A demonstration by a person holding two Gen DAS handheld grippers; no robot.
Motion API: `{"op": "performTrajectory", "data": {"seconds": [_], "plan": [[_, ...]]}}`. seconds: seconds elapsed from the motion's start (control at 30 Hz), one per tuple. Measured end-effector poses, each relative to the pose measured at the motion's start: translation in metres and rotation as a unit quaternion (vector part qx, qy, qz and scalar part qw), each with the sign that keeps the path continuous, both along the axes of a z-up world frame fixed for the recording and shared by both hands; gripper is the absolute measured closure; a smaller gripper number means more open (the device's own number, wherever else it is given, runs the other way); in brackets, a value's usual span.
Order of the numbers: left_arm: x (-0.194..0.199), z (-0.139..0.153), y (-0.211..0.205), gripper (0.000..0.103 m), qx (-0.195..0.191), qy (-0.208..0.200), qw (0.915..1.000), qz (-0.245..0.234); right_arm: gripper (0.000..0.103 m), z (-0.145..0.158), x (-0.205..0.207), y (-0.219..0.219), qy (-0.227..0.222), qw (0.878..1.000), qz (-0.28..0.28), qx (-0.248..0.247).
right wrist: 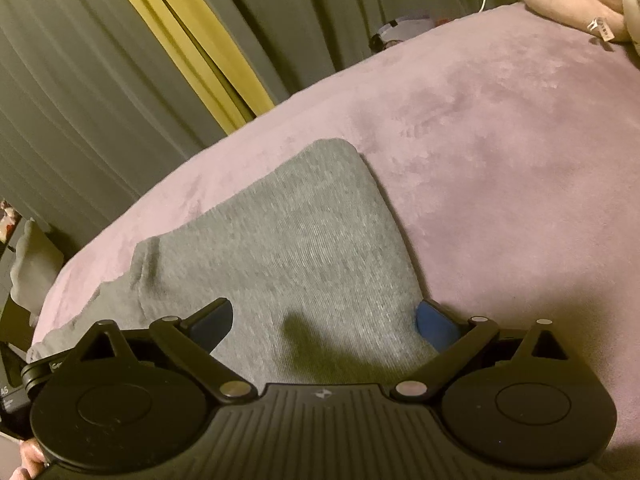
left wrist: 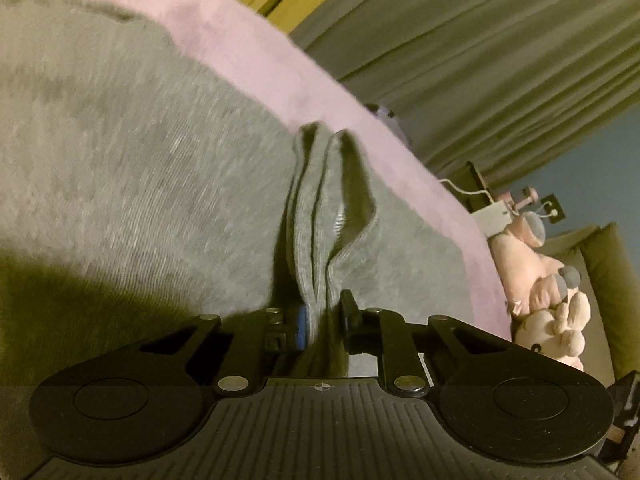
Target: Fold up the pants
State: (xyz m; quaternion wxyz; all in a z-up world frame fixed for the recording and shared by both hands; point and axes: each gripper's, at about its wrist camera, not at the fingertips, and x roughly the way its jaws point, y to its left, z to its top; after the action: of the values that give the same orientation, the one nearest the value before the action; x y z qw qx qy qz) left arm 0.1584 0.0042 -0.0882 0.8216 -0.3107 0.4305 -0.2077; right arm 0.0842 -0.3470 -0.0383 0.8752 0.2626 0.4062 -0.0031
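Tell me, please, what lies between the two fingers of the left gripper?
In the left wrist view, a bunched fold of the grey pants lies between the fingers of the left gripper, which are closed on it. The pants rest on the pink blanket.

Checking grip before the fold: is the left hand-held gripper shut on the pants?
Shut: the left hand-held gripper pinches bunched layers of the pants.

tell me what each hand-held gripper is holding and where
Left hand-held gripper pinches the grey knit pants by a bunched hemmed edge. Right hand-held gripper is open over the pants, holding nothing.
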Motion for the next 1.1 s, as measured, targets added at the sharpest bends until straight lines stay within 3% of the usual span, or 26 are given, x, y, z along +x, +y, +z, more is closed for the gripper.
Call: {"op": "performTrajectory", "data": {"seconds": [0.13,0.5,0.9,1.1], "plan": [[-0.005,0.005,0.013,0.085,-0.017,-0.003,0.9998,0.005,0.004,0.002,-0.003,0.001,-0.011,1.000,0.003,-0.004],[-0.012,0.018,0.016,0.085,-0.002,-0.011,0.9999,0.011,0.004,0.006,-0.007,-0.008,-0.042,0.999,-0.003,0.027],[-0.010,0.024,0.044,0.085,0.002,-0.003,0.9984,0.057,0.004,0.002,-0.002,-0.006,-0.022,1.000,0.001,0.013],[-0.010,0.028,0.044,0.085,0.022,-0.008,0.9977,0.063,0.004,0.002,-0.001,-0.007,-0.020,1.000,-0.001,0.015]]}}
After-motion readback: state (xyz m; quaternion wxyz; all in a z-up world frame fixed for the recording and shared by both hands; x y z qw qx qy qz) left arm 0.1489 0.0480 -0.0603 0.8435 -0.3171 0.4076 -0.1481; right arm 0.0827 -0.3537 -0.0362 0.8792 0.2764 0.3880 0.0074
